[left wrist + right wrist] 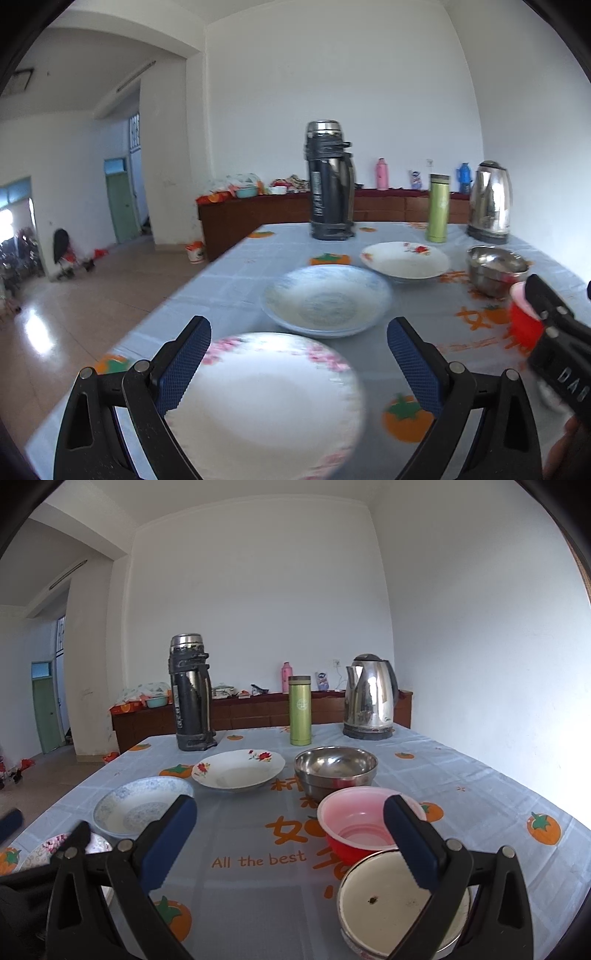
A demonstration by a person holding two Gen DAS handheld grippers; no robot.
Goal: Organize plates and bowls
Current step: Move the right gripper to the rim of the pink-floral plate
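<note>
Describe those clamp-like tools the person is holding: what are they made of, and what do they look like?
Both look alike. The left gripper has a black plastic frame of hinged, angled links joined by round silver pins, with cut-out slots. Its jaws are two flat pads covered in dark blue, cross-hatched rubbery material. The right gripper matches; seen from the left wrist view, its black body bears pale lettering, partly cut off. No cables show.

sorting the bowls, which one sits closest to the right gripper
The white bowl, right under the right gripper. The red bowl sits just beyond it, and the steel bowl farther back.
</note>
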